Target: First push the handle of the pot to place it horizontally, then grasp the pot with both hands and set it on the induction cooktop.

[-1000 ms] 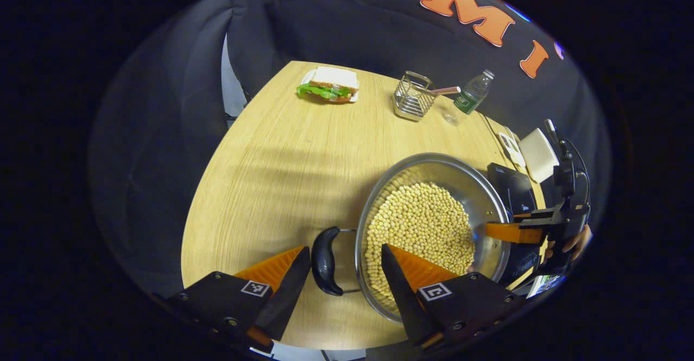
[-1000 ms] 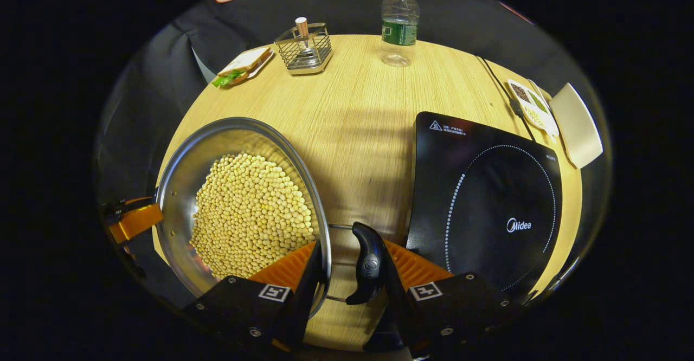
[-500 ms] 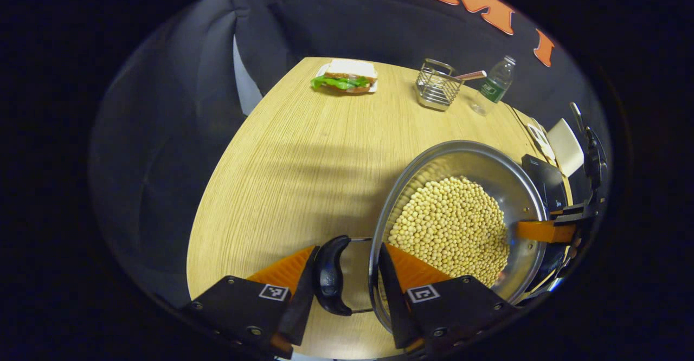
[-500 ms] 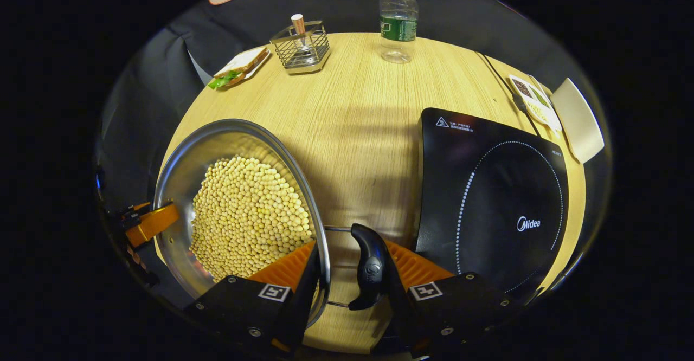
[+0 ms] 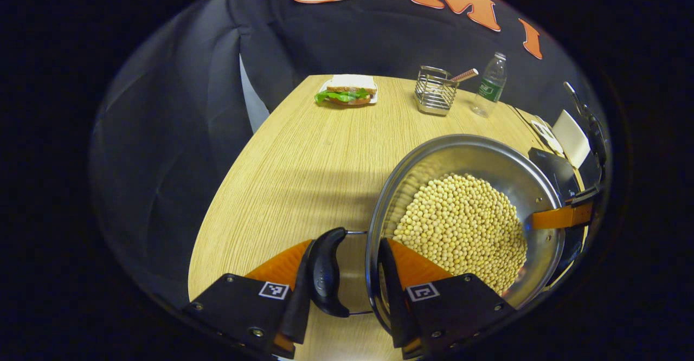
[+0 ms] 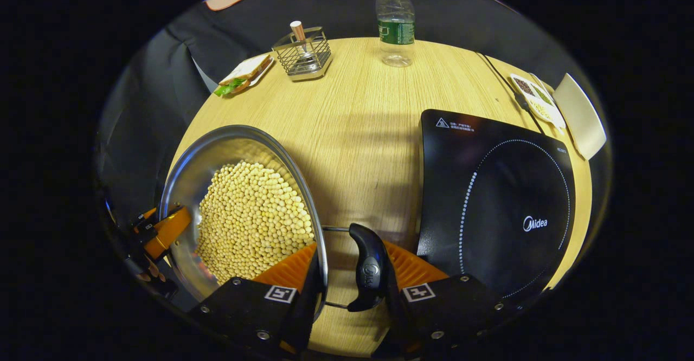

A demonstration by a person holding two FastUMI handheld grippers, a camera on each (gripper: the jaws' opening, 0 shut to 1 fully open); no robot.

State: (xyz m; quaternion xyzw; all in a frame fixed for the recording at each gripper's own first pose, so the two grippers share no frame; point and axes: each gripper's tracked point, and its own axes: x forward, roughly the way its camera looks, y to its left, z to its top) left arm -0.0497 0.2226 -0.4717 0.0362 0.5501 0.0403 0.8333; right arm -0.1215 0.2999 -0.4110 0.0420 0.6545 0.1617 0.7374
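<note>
Now both handles lie flat and each gripper, left gripper (image 5: 347,279) and right gripper (image 6: 347,279), is clamped on the pot (image 5: 466,187), apparently lifted, while the induction cooktop (image 6: 488,187) waits bare.

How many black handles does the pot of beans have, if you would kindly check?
2. One handle sits between the left gripper fingers on the pot; the other handle sits between the right gripper fingers, on the side nearer the induction cooktop.
</note>
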